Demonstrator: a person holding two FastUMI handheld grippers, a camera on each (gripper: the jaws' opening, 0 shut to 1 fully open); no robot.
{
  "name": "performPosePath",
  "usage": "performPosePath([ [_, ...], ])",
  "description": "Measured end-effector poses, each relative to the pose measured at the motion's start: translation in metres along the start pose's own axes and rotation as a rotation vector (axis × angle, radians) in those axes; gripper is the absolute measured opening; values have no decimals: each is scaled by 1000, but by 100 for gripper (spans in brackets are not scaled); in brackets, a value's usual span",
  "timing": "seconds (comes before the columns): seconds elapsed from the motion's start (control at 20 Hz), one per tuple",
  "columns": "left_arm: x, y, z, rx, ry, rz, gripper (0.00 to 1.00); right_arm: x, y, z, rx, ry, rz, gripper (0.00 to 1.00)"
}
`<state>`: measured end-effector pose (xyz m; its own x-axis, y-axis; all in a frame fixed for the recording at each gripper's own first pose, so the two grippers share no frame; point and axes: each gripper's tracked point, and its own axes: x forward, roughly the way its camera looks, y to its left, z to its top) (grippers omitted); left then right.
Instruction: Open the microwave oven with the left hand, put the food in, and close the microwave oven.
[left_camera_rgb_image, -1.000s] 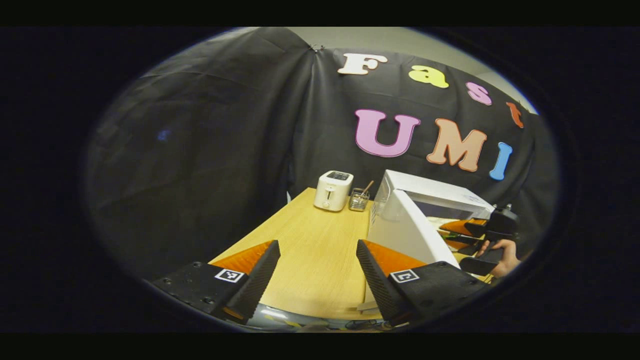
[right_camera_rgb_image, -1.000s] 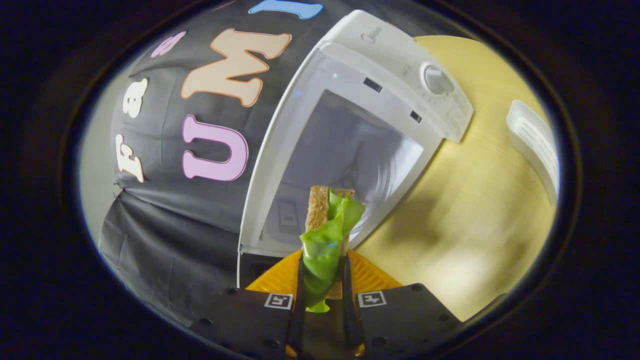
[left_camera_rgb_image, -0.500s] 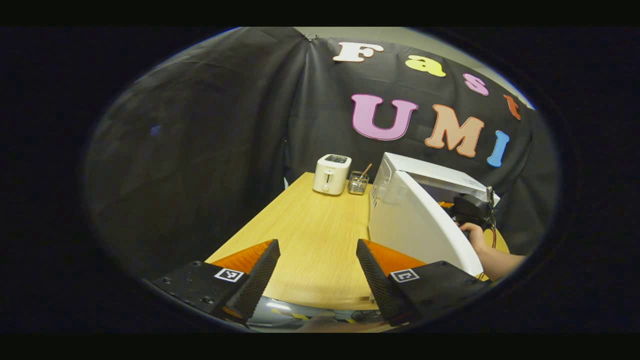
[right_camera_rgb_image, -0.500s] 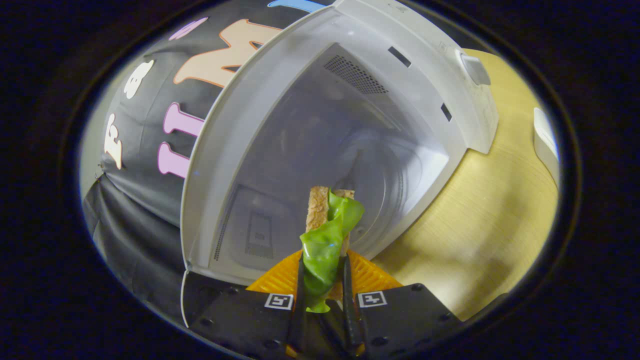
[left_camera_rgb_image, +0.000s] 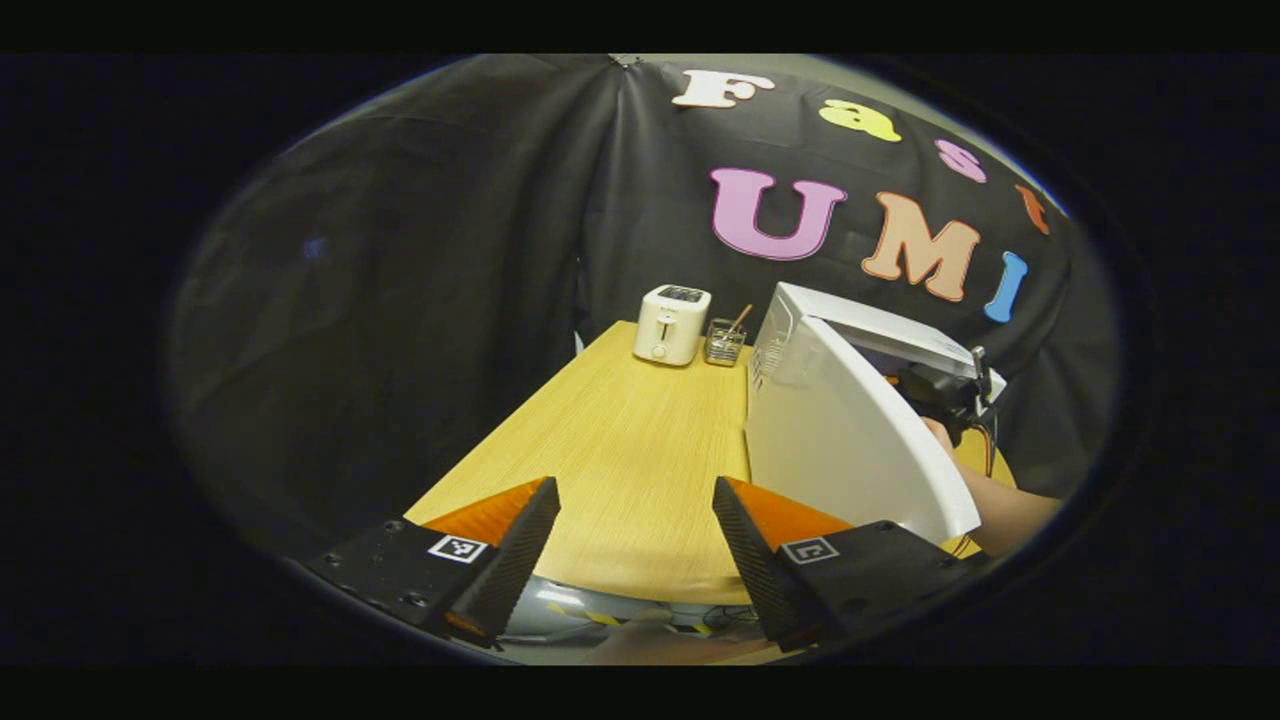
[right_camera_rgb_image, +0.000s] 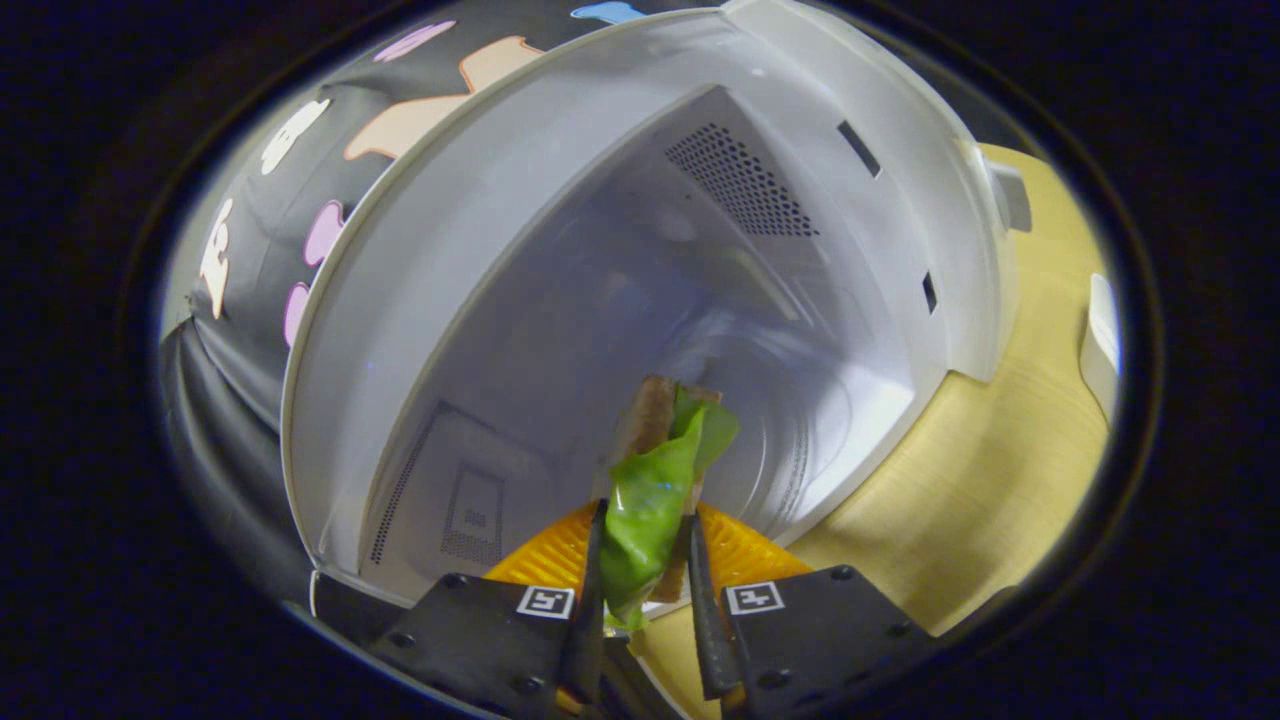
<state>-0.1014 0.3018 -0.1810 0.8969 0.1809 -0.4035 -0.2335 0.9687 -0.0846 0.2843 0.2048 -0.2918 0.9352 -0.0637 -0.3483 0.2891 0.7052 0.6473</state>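
Now right gripper (right_camera_rgb_image: 645, 590) clamped on sandwich (right_camera_rgb_image: 655, 470), bread plus green lettuce leaf, held at mouth of open microwave (right_camera_rgb_image: 620, 250) cavity. Left gripper (left_camera_rgb_image: 635, 545) spread wide, holding nothing, above wooden table (left_camera_rgb_image: 620, 450). Microwave door (left_camera_rgb_image: 850, 440) swung open; toaster (left_camera_rgb_image: 671, 324) at table's far end.

The left gripper view looks from beyond the near edge of the wooden table (left_camera_rgb_image: 620, 440), along its length toward the far wall, with the microwave (left_camera_rgb_image: 860, 340) and its open door (left_camera_rgb_image: 840, 440) well off to its right. The right gripper view sits close at the microwave (right_camera_rgb_image: 560, 250) mouth, tilted, facing straight into the cavity. Both views share the microwave and table (right_camera_rgb_image: 1000, 480)
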Motion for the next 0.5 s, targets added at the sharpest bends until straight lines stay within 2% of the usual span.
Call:
performPosePath([
  [0.05,1,-2,-1,1,-3,-2,87,-2,-5,1,-21,-5,-26,43],
  [0.1,1,-2,-1,0,-5,-5,91,1,-13,1,-44,-12,-54,46],
  [0.2,2,-3,-2,-9,-5,-6,91,-7,-18,12,-72,-31,-75,55],
  [0.3,4,-4,-2,-23,-7,-6,90,-20,-20,30,-100,-83,-81,84],
  [0.35,4,-5,-4,-28,-6,-8,91,-27,-18,40,-110,-108,-77,86],
  [0.4,4,-7,-4,-31,-5,-12,91,-36,-19,50,-121,-135,-81,99],
  [0.5,4,-12,-4,-31,-5,-27,91,-58,-21,67,-150,-173,-95,99],
])
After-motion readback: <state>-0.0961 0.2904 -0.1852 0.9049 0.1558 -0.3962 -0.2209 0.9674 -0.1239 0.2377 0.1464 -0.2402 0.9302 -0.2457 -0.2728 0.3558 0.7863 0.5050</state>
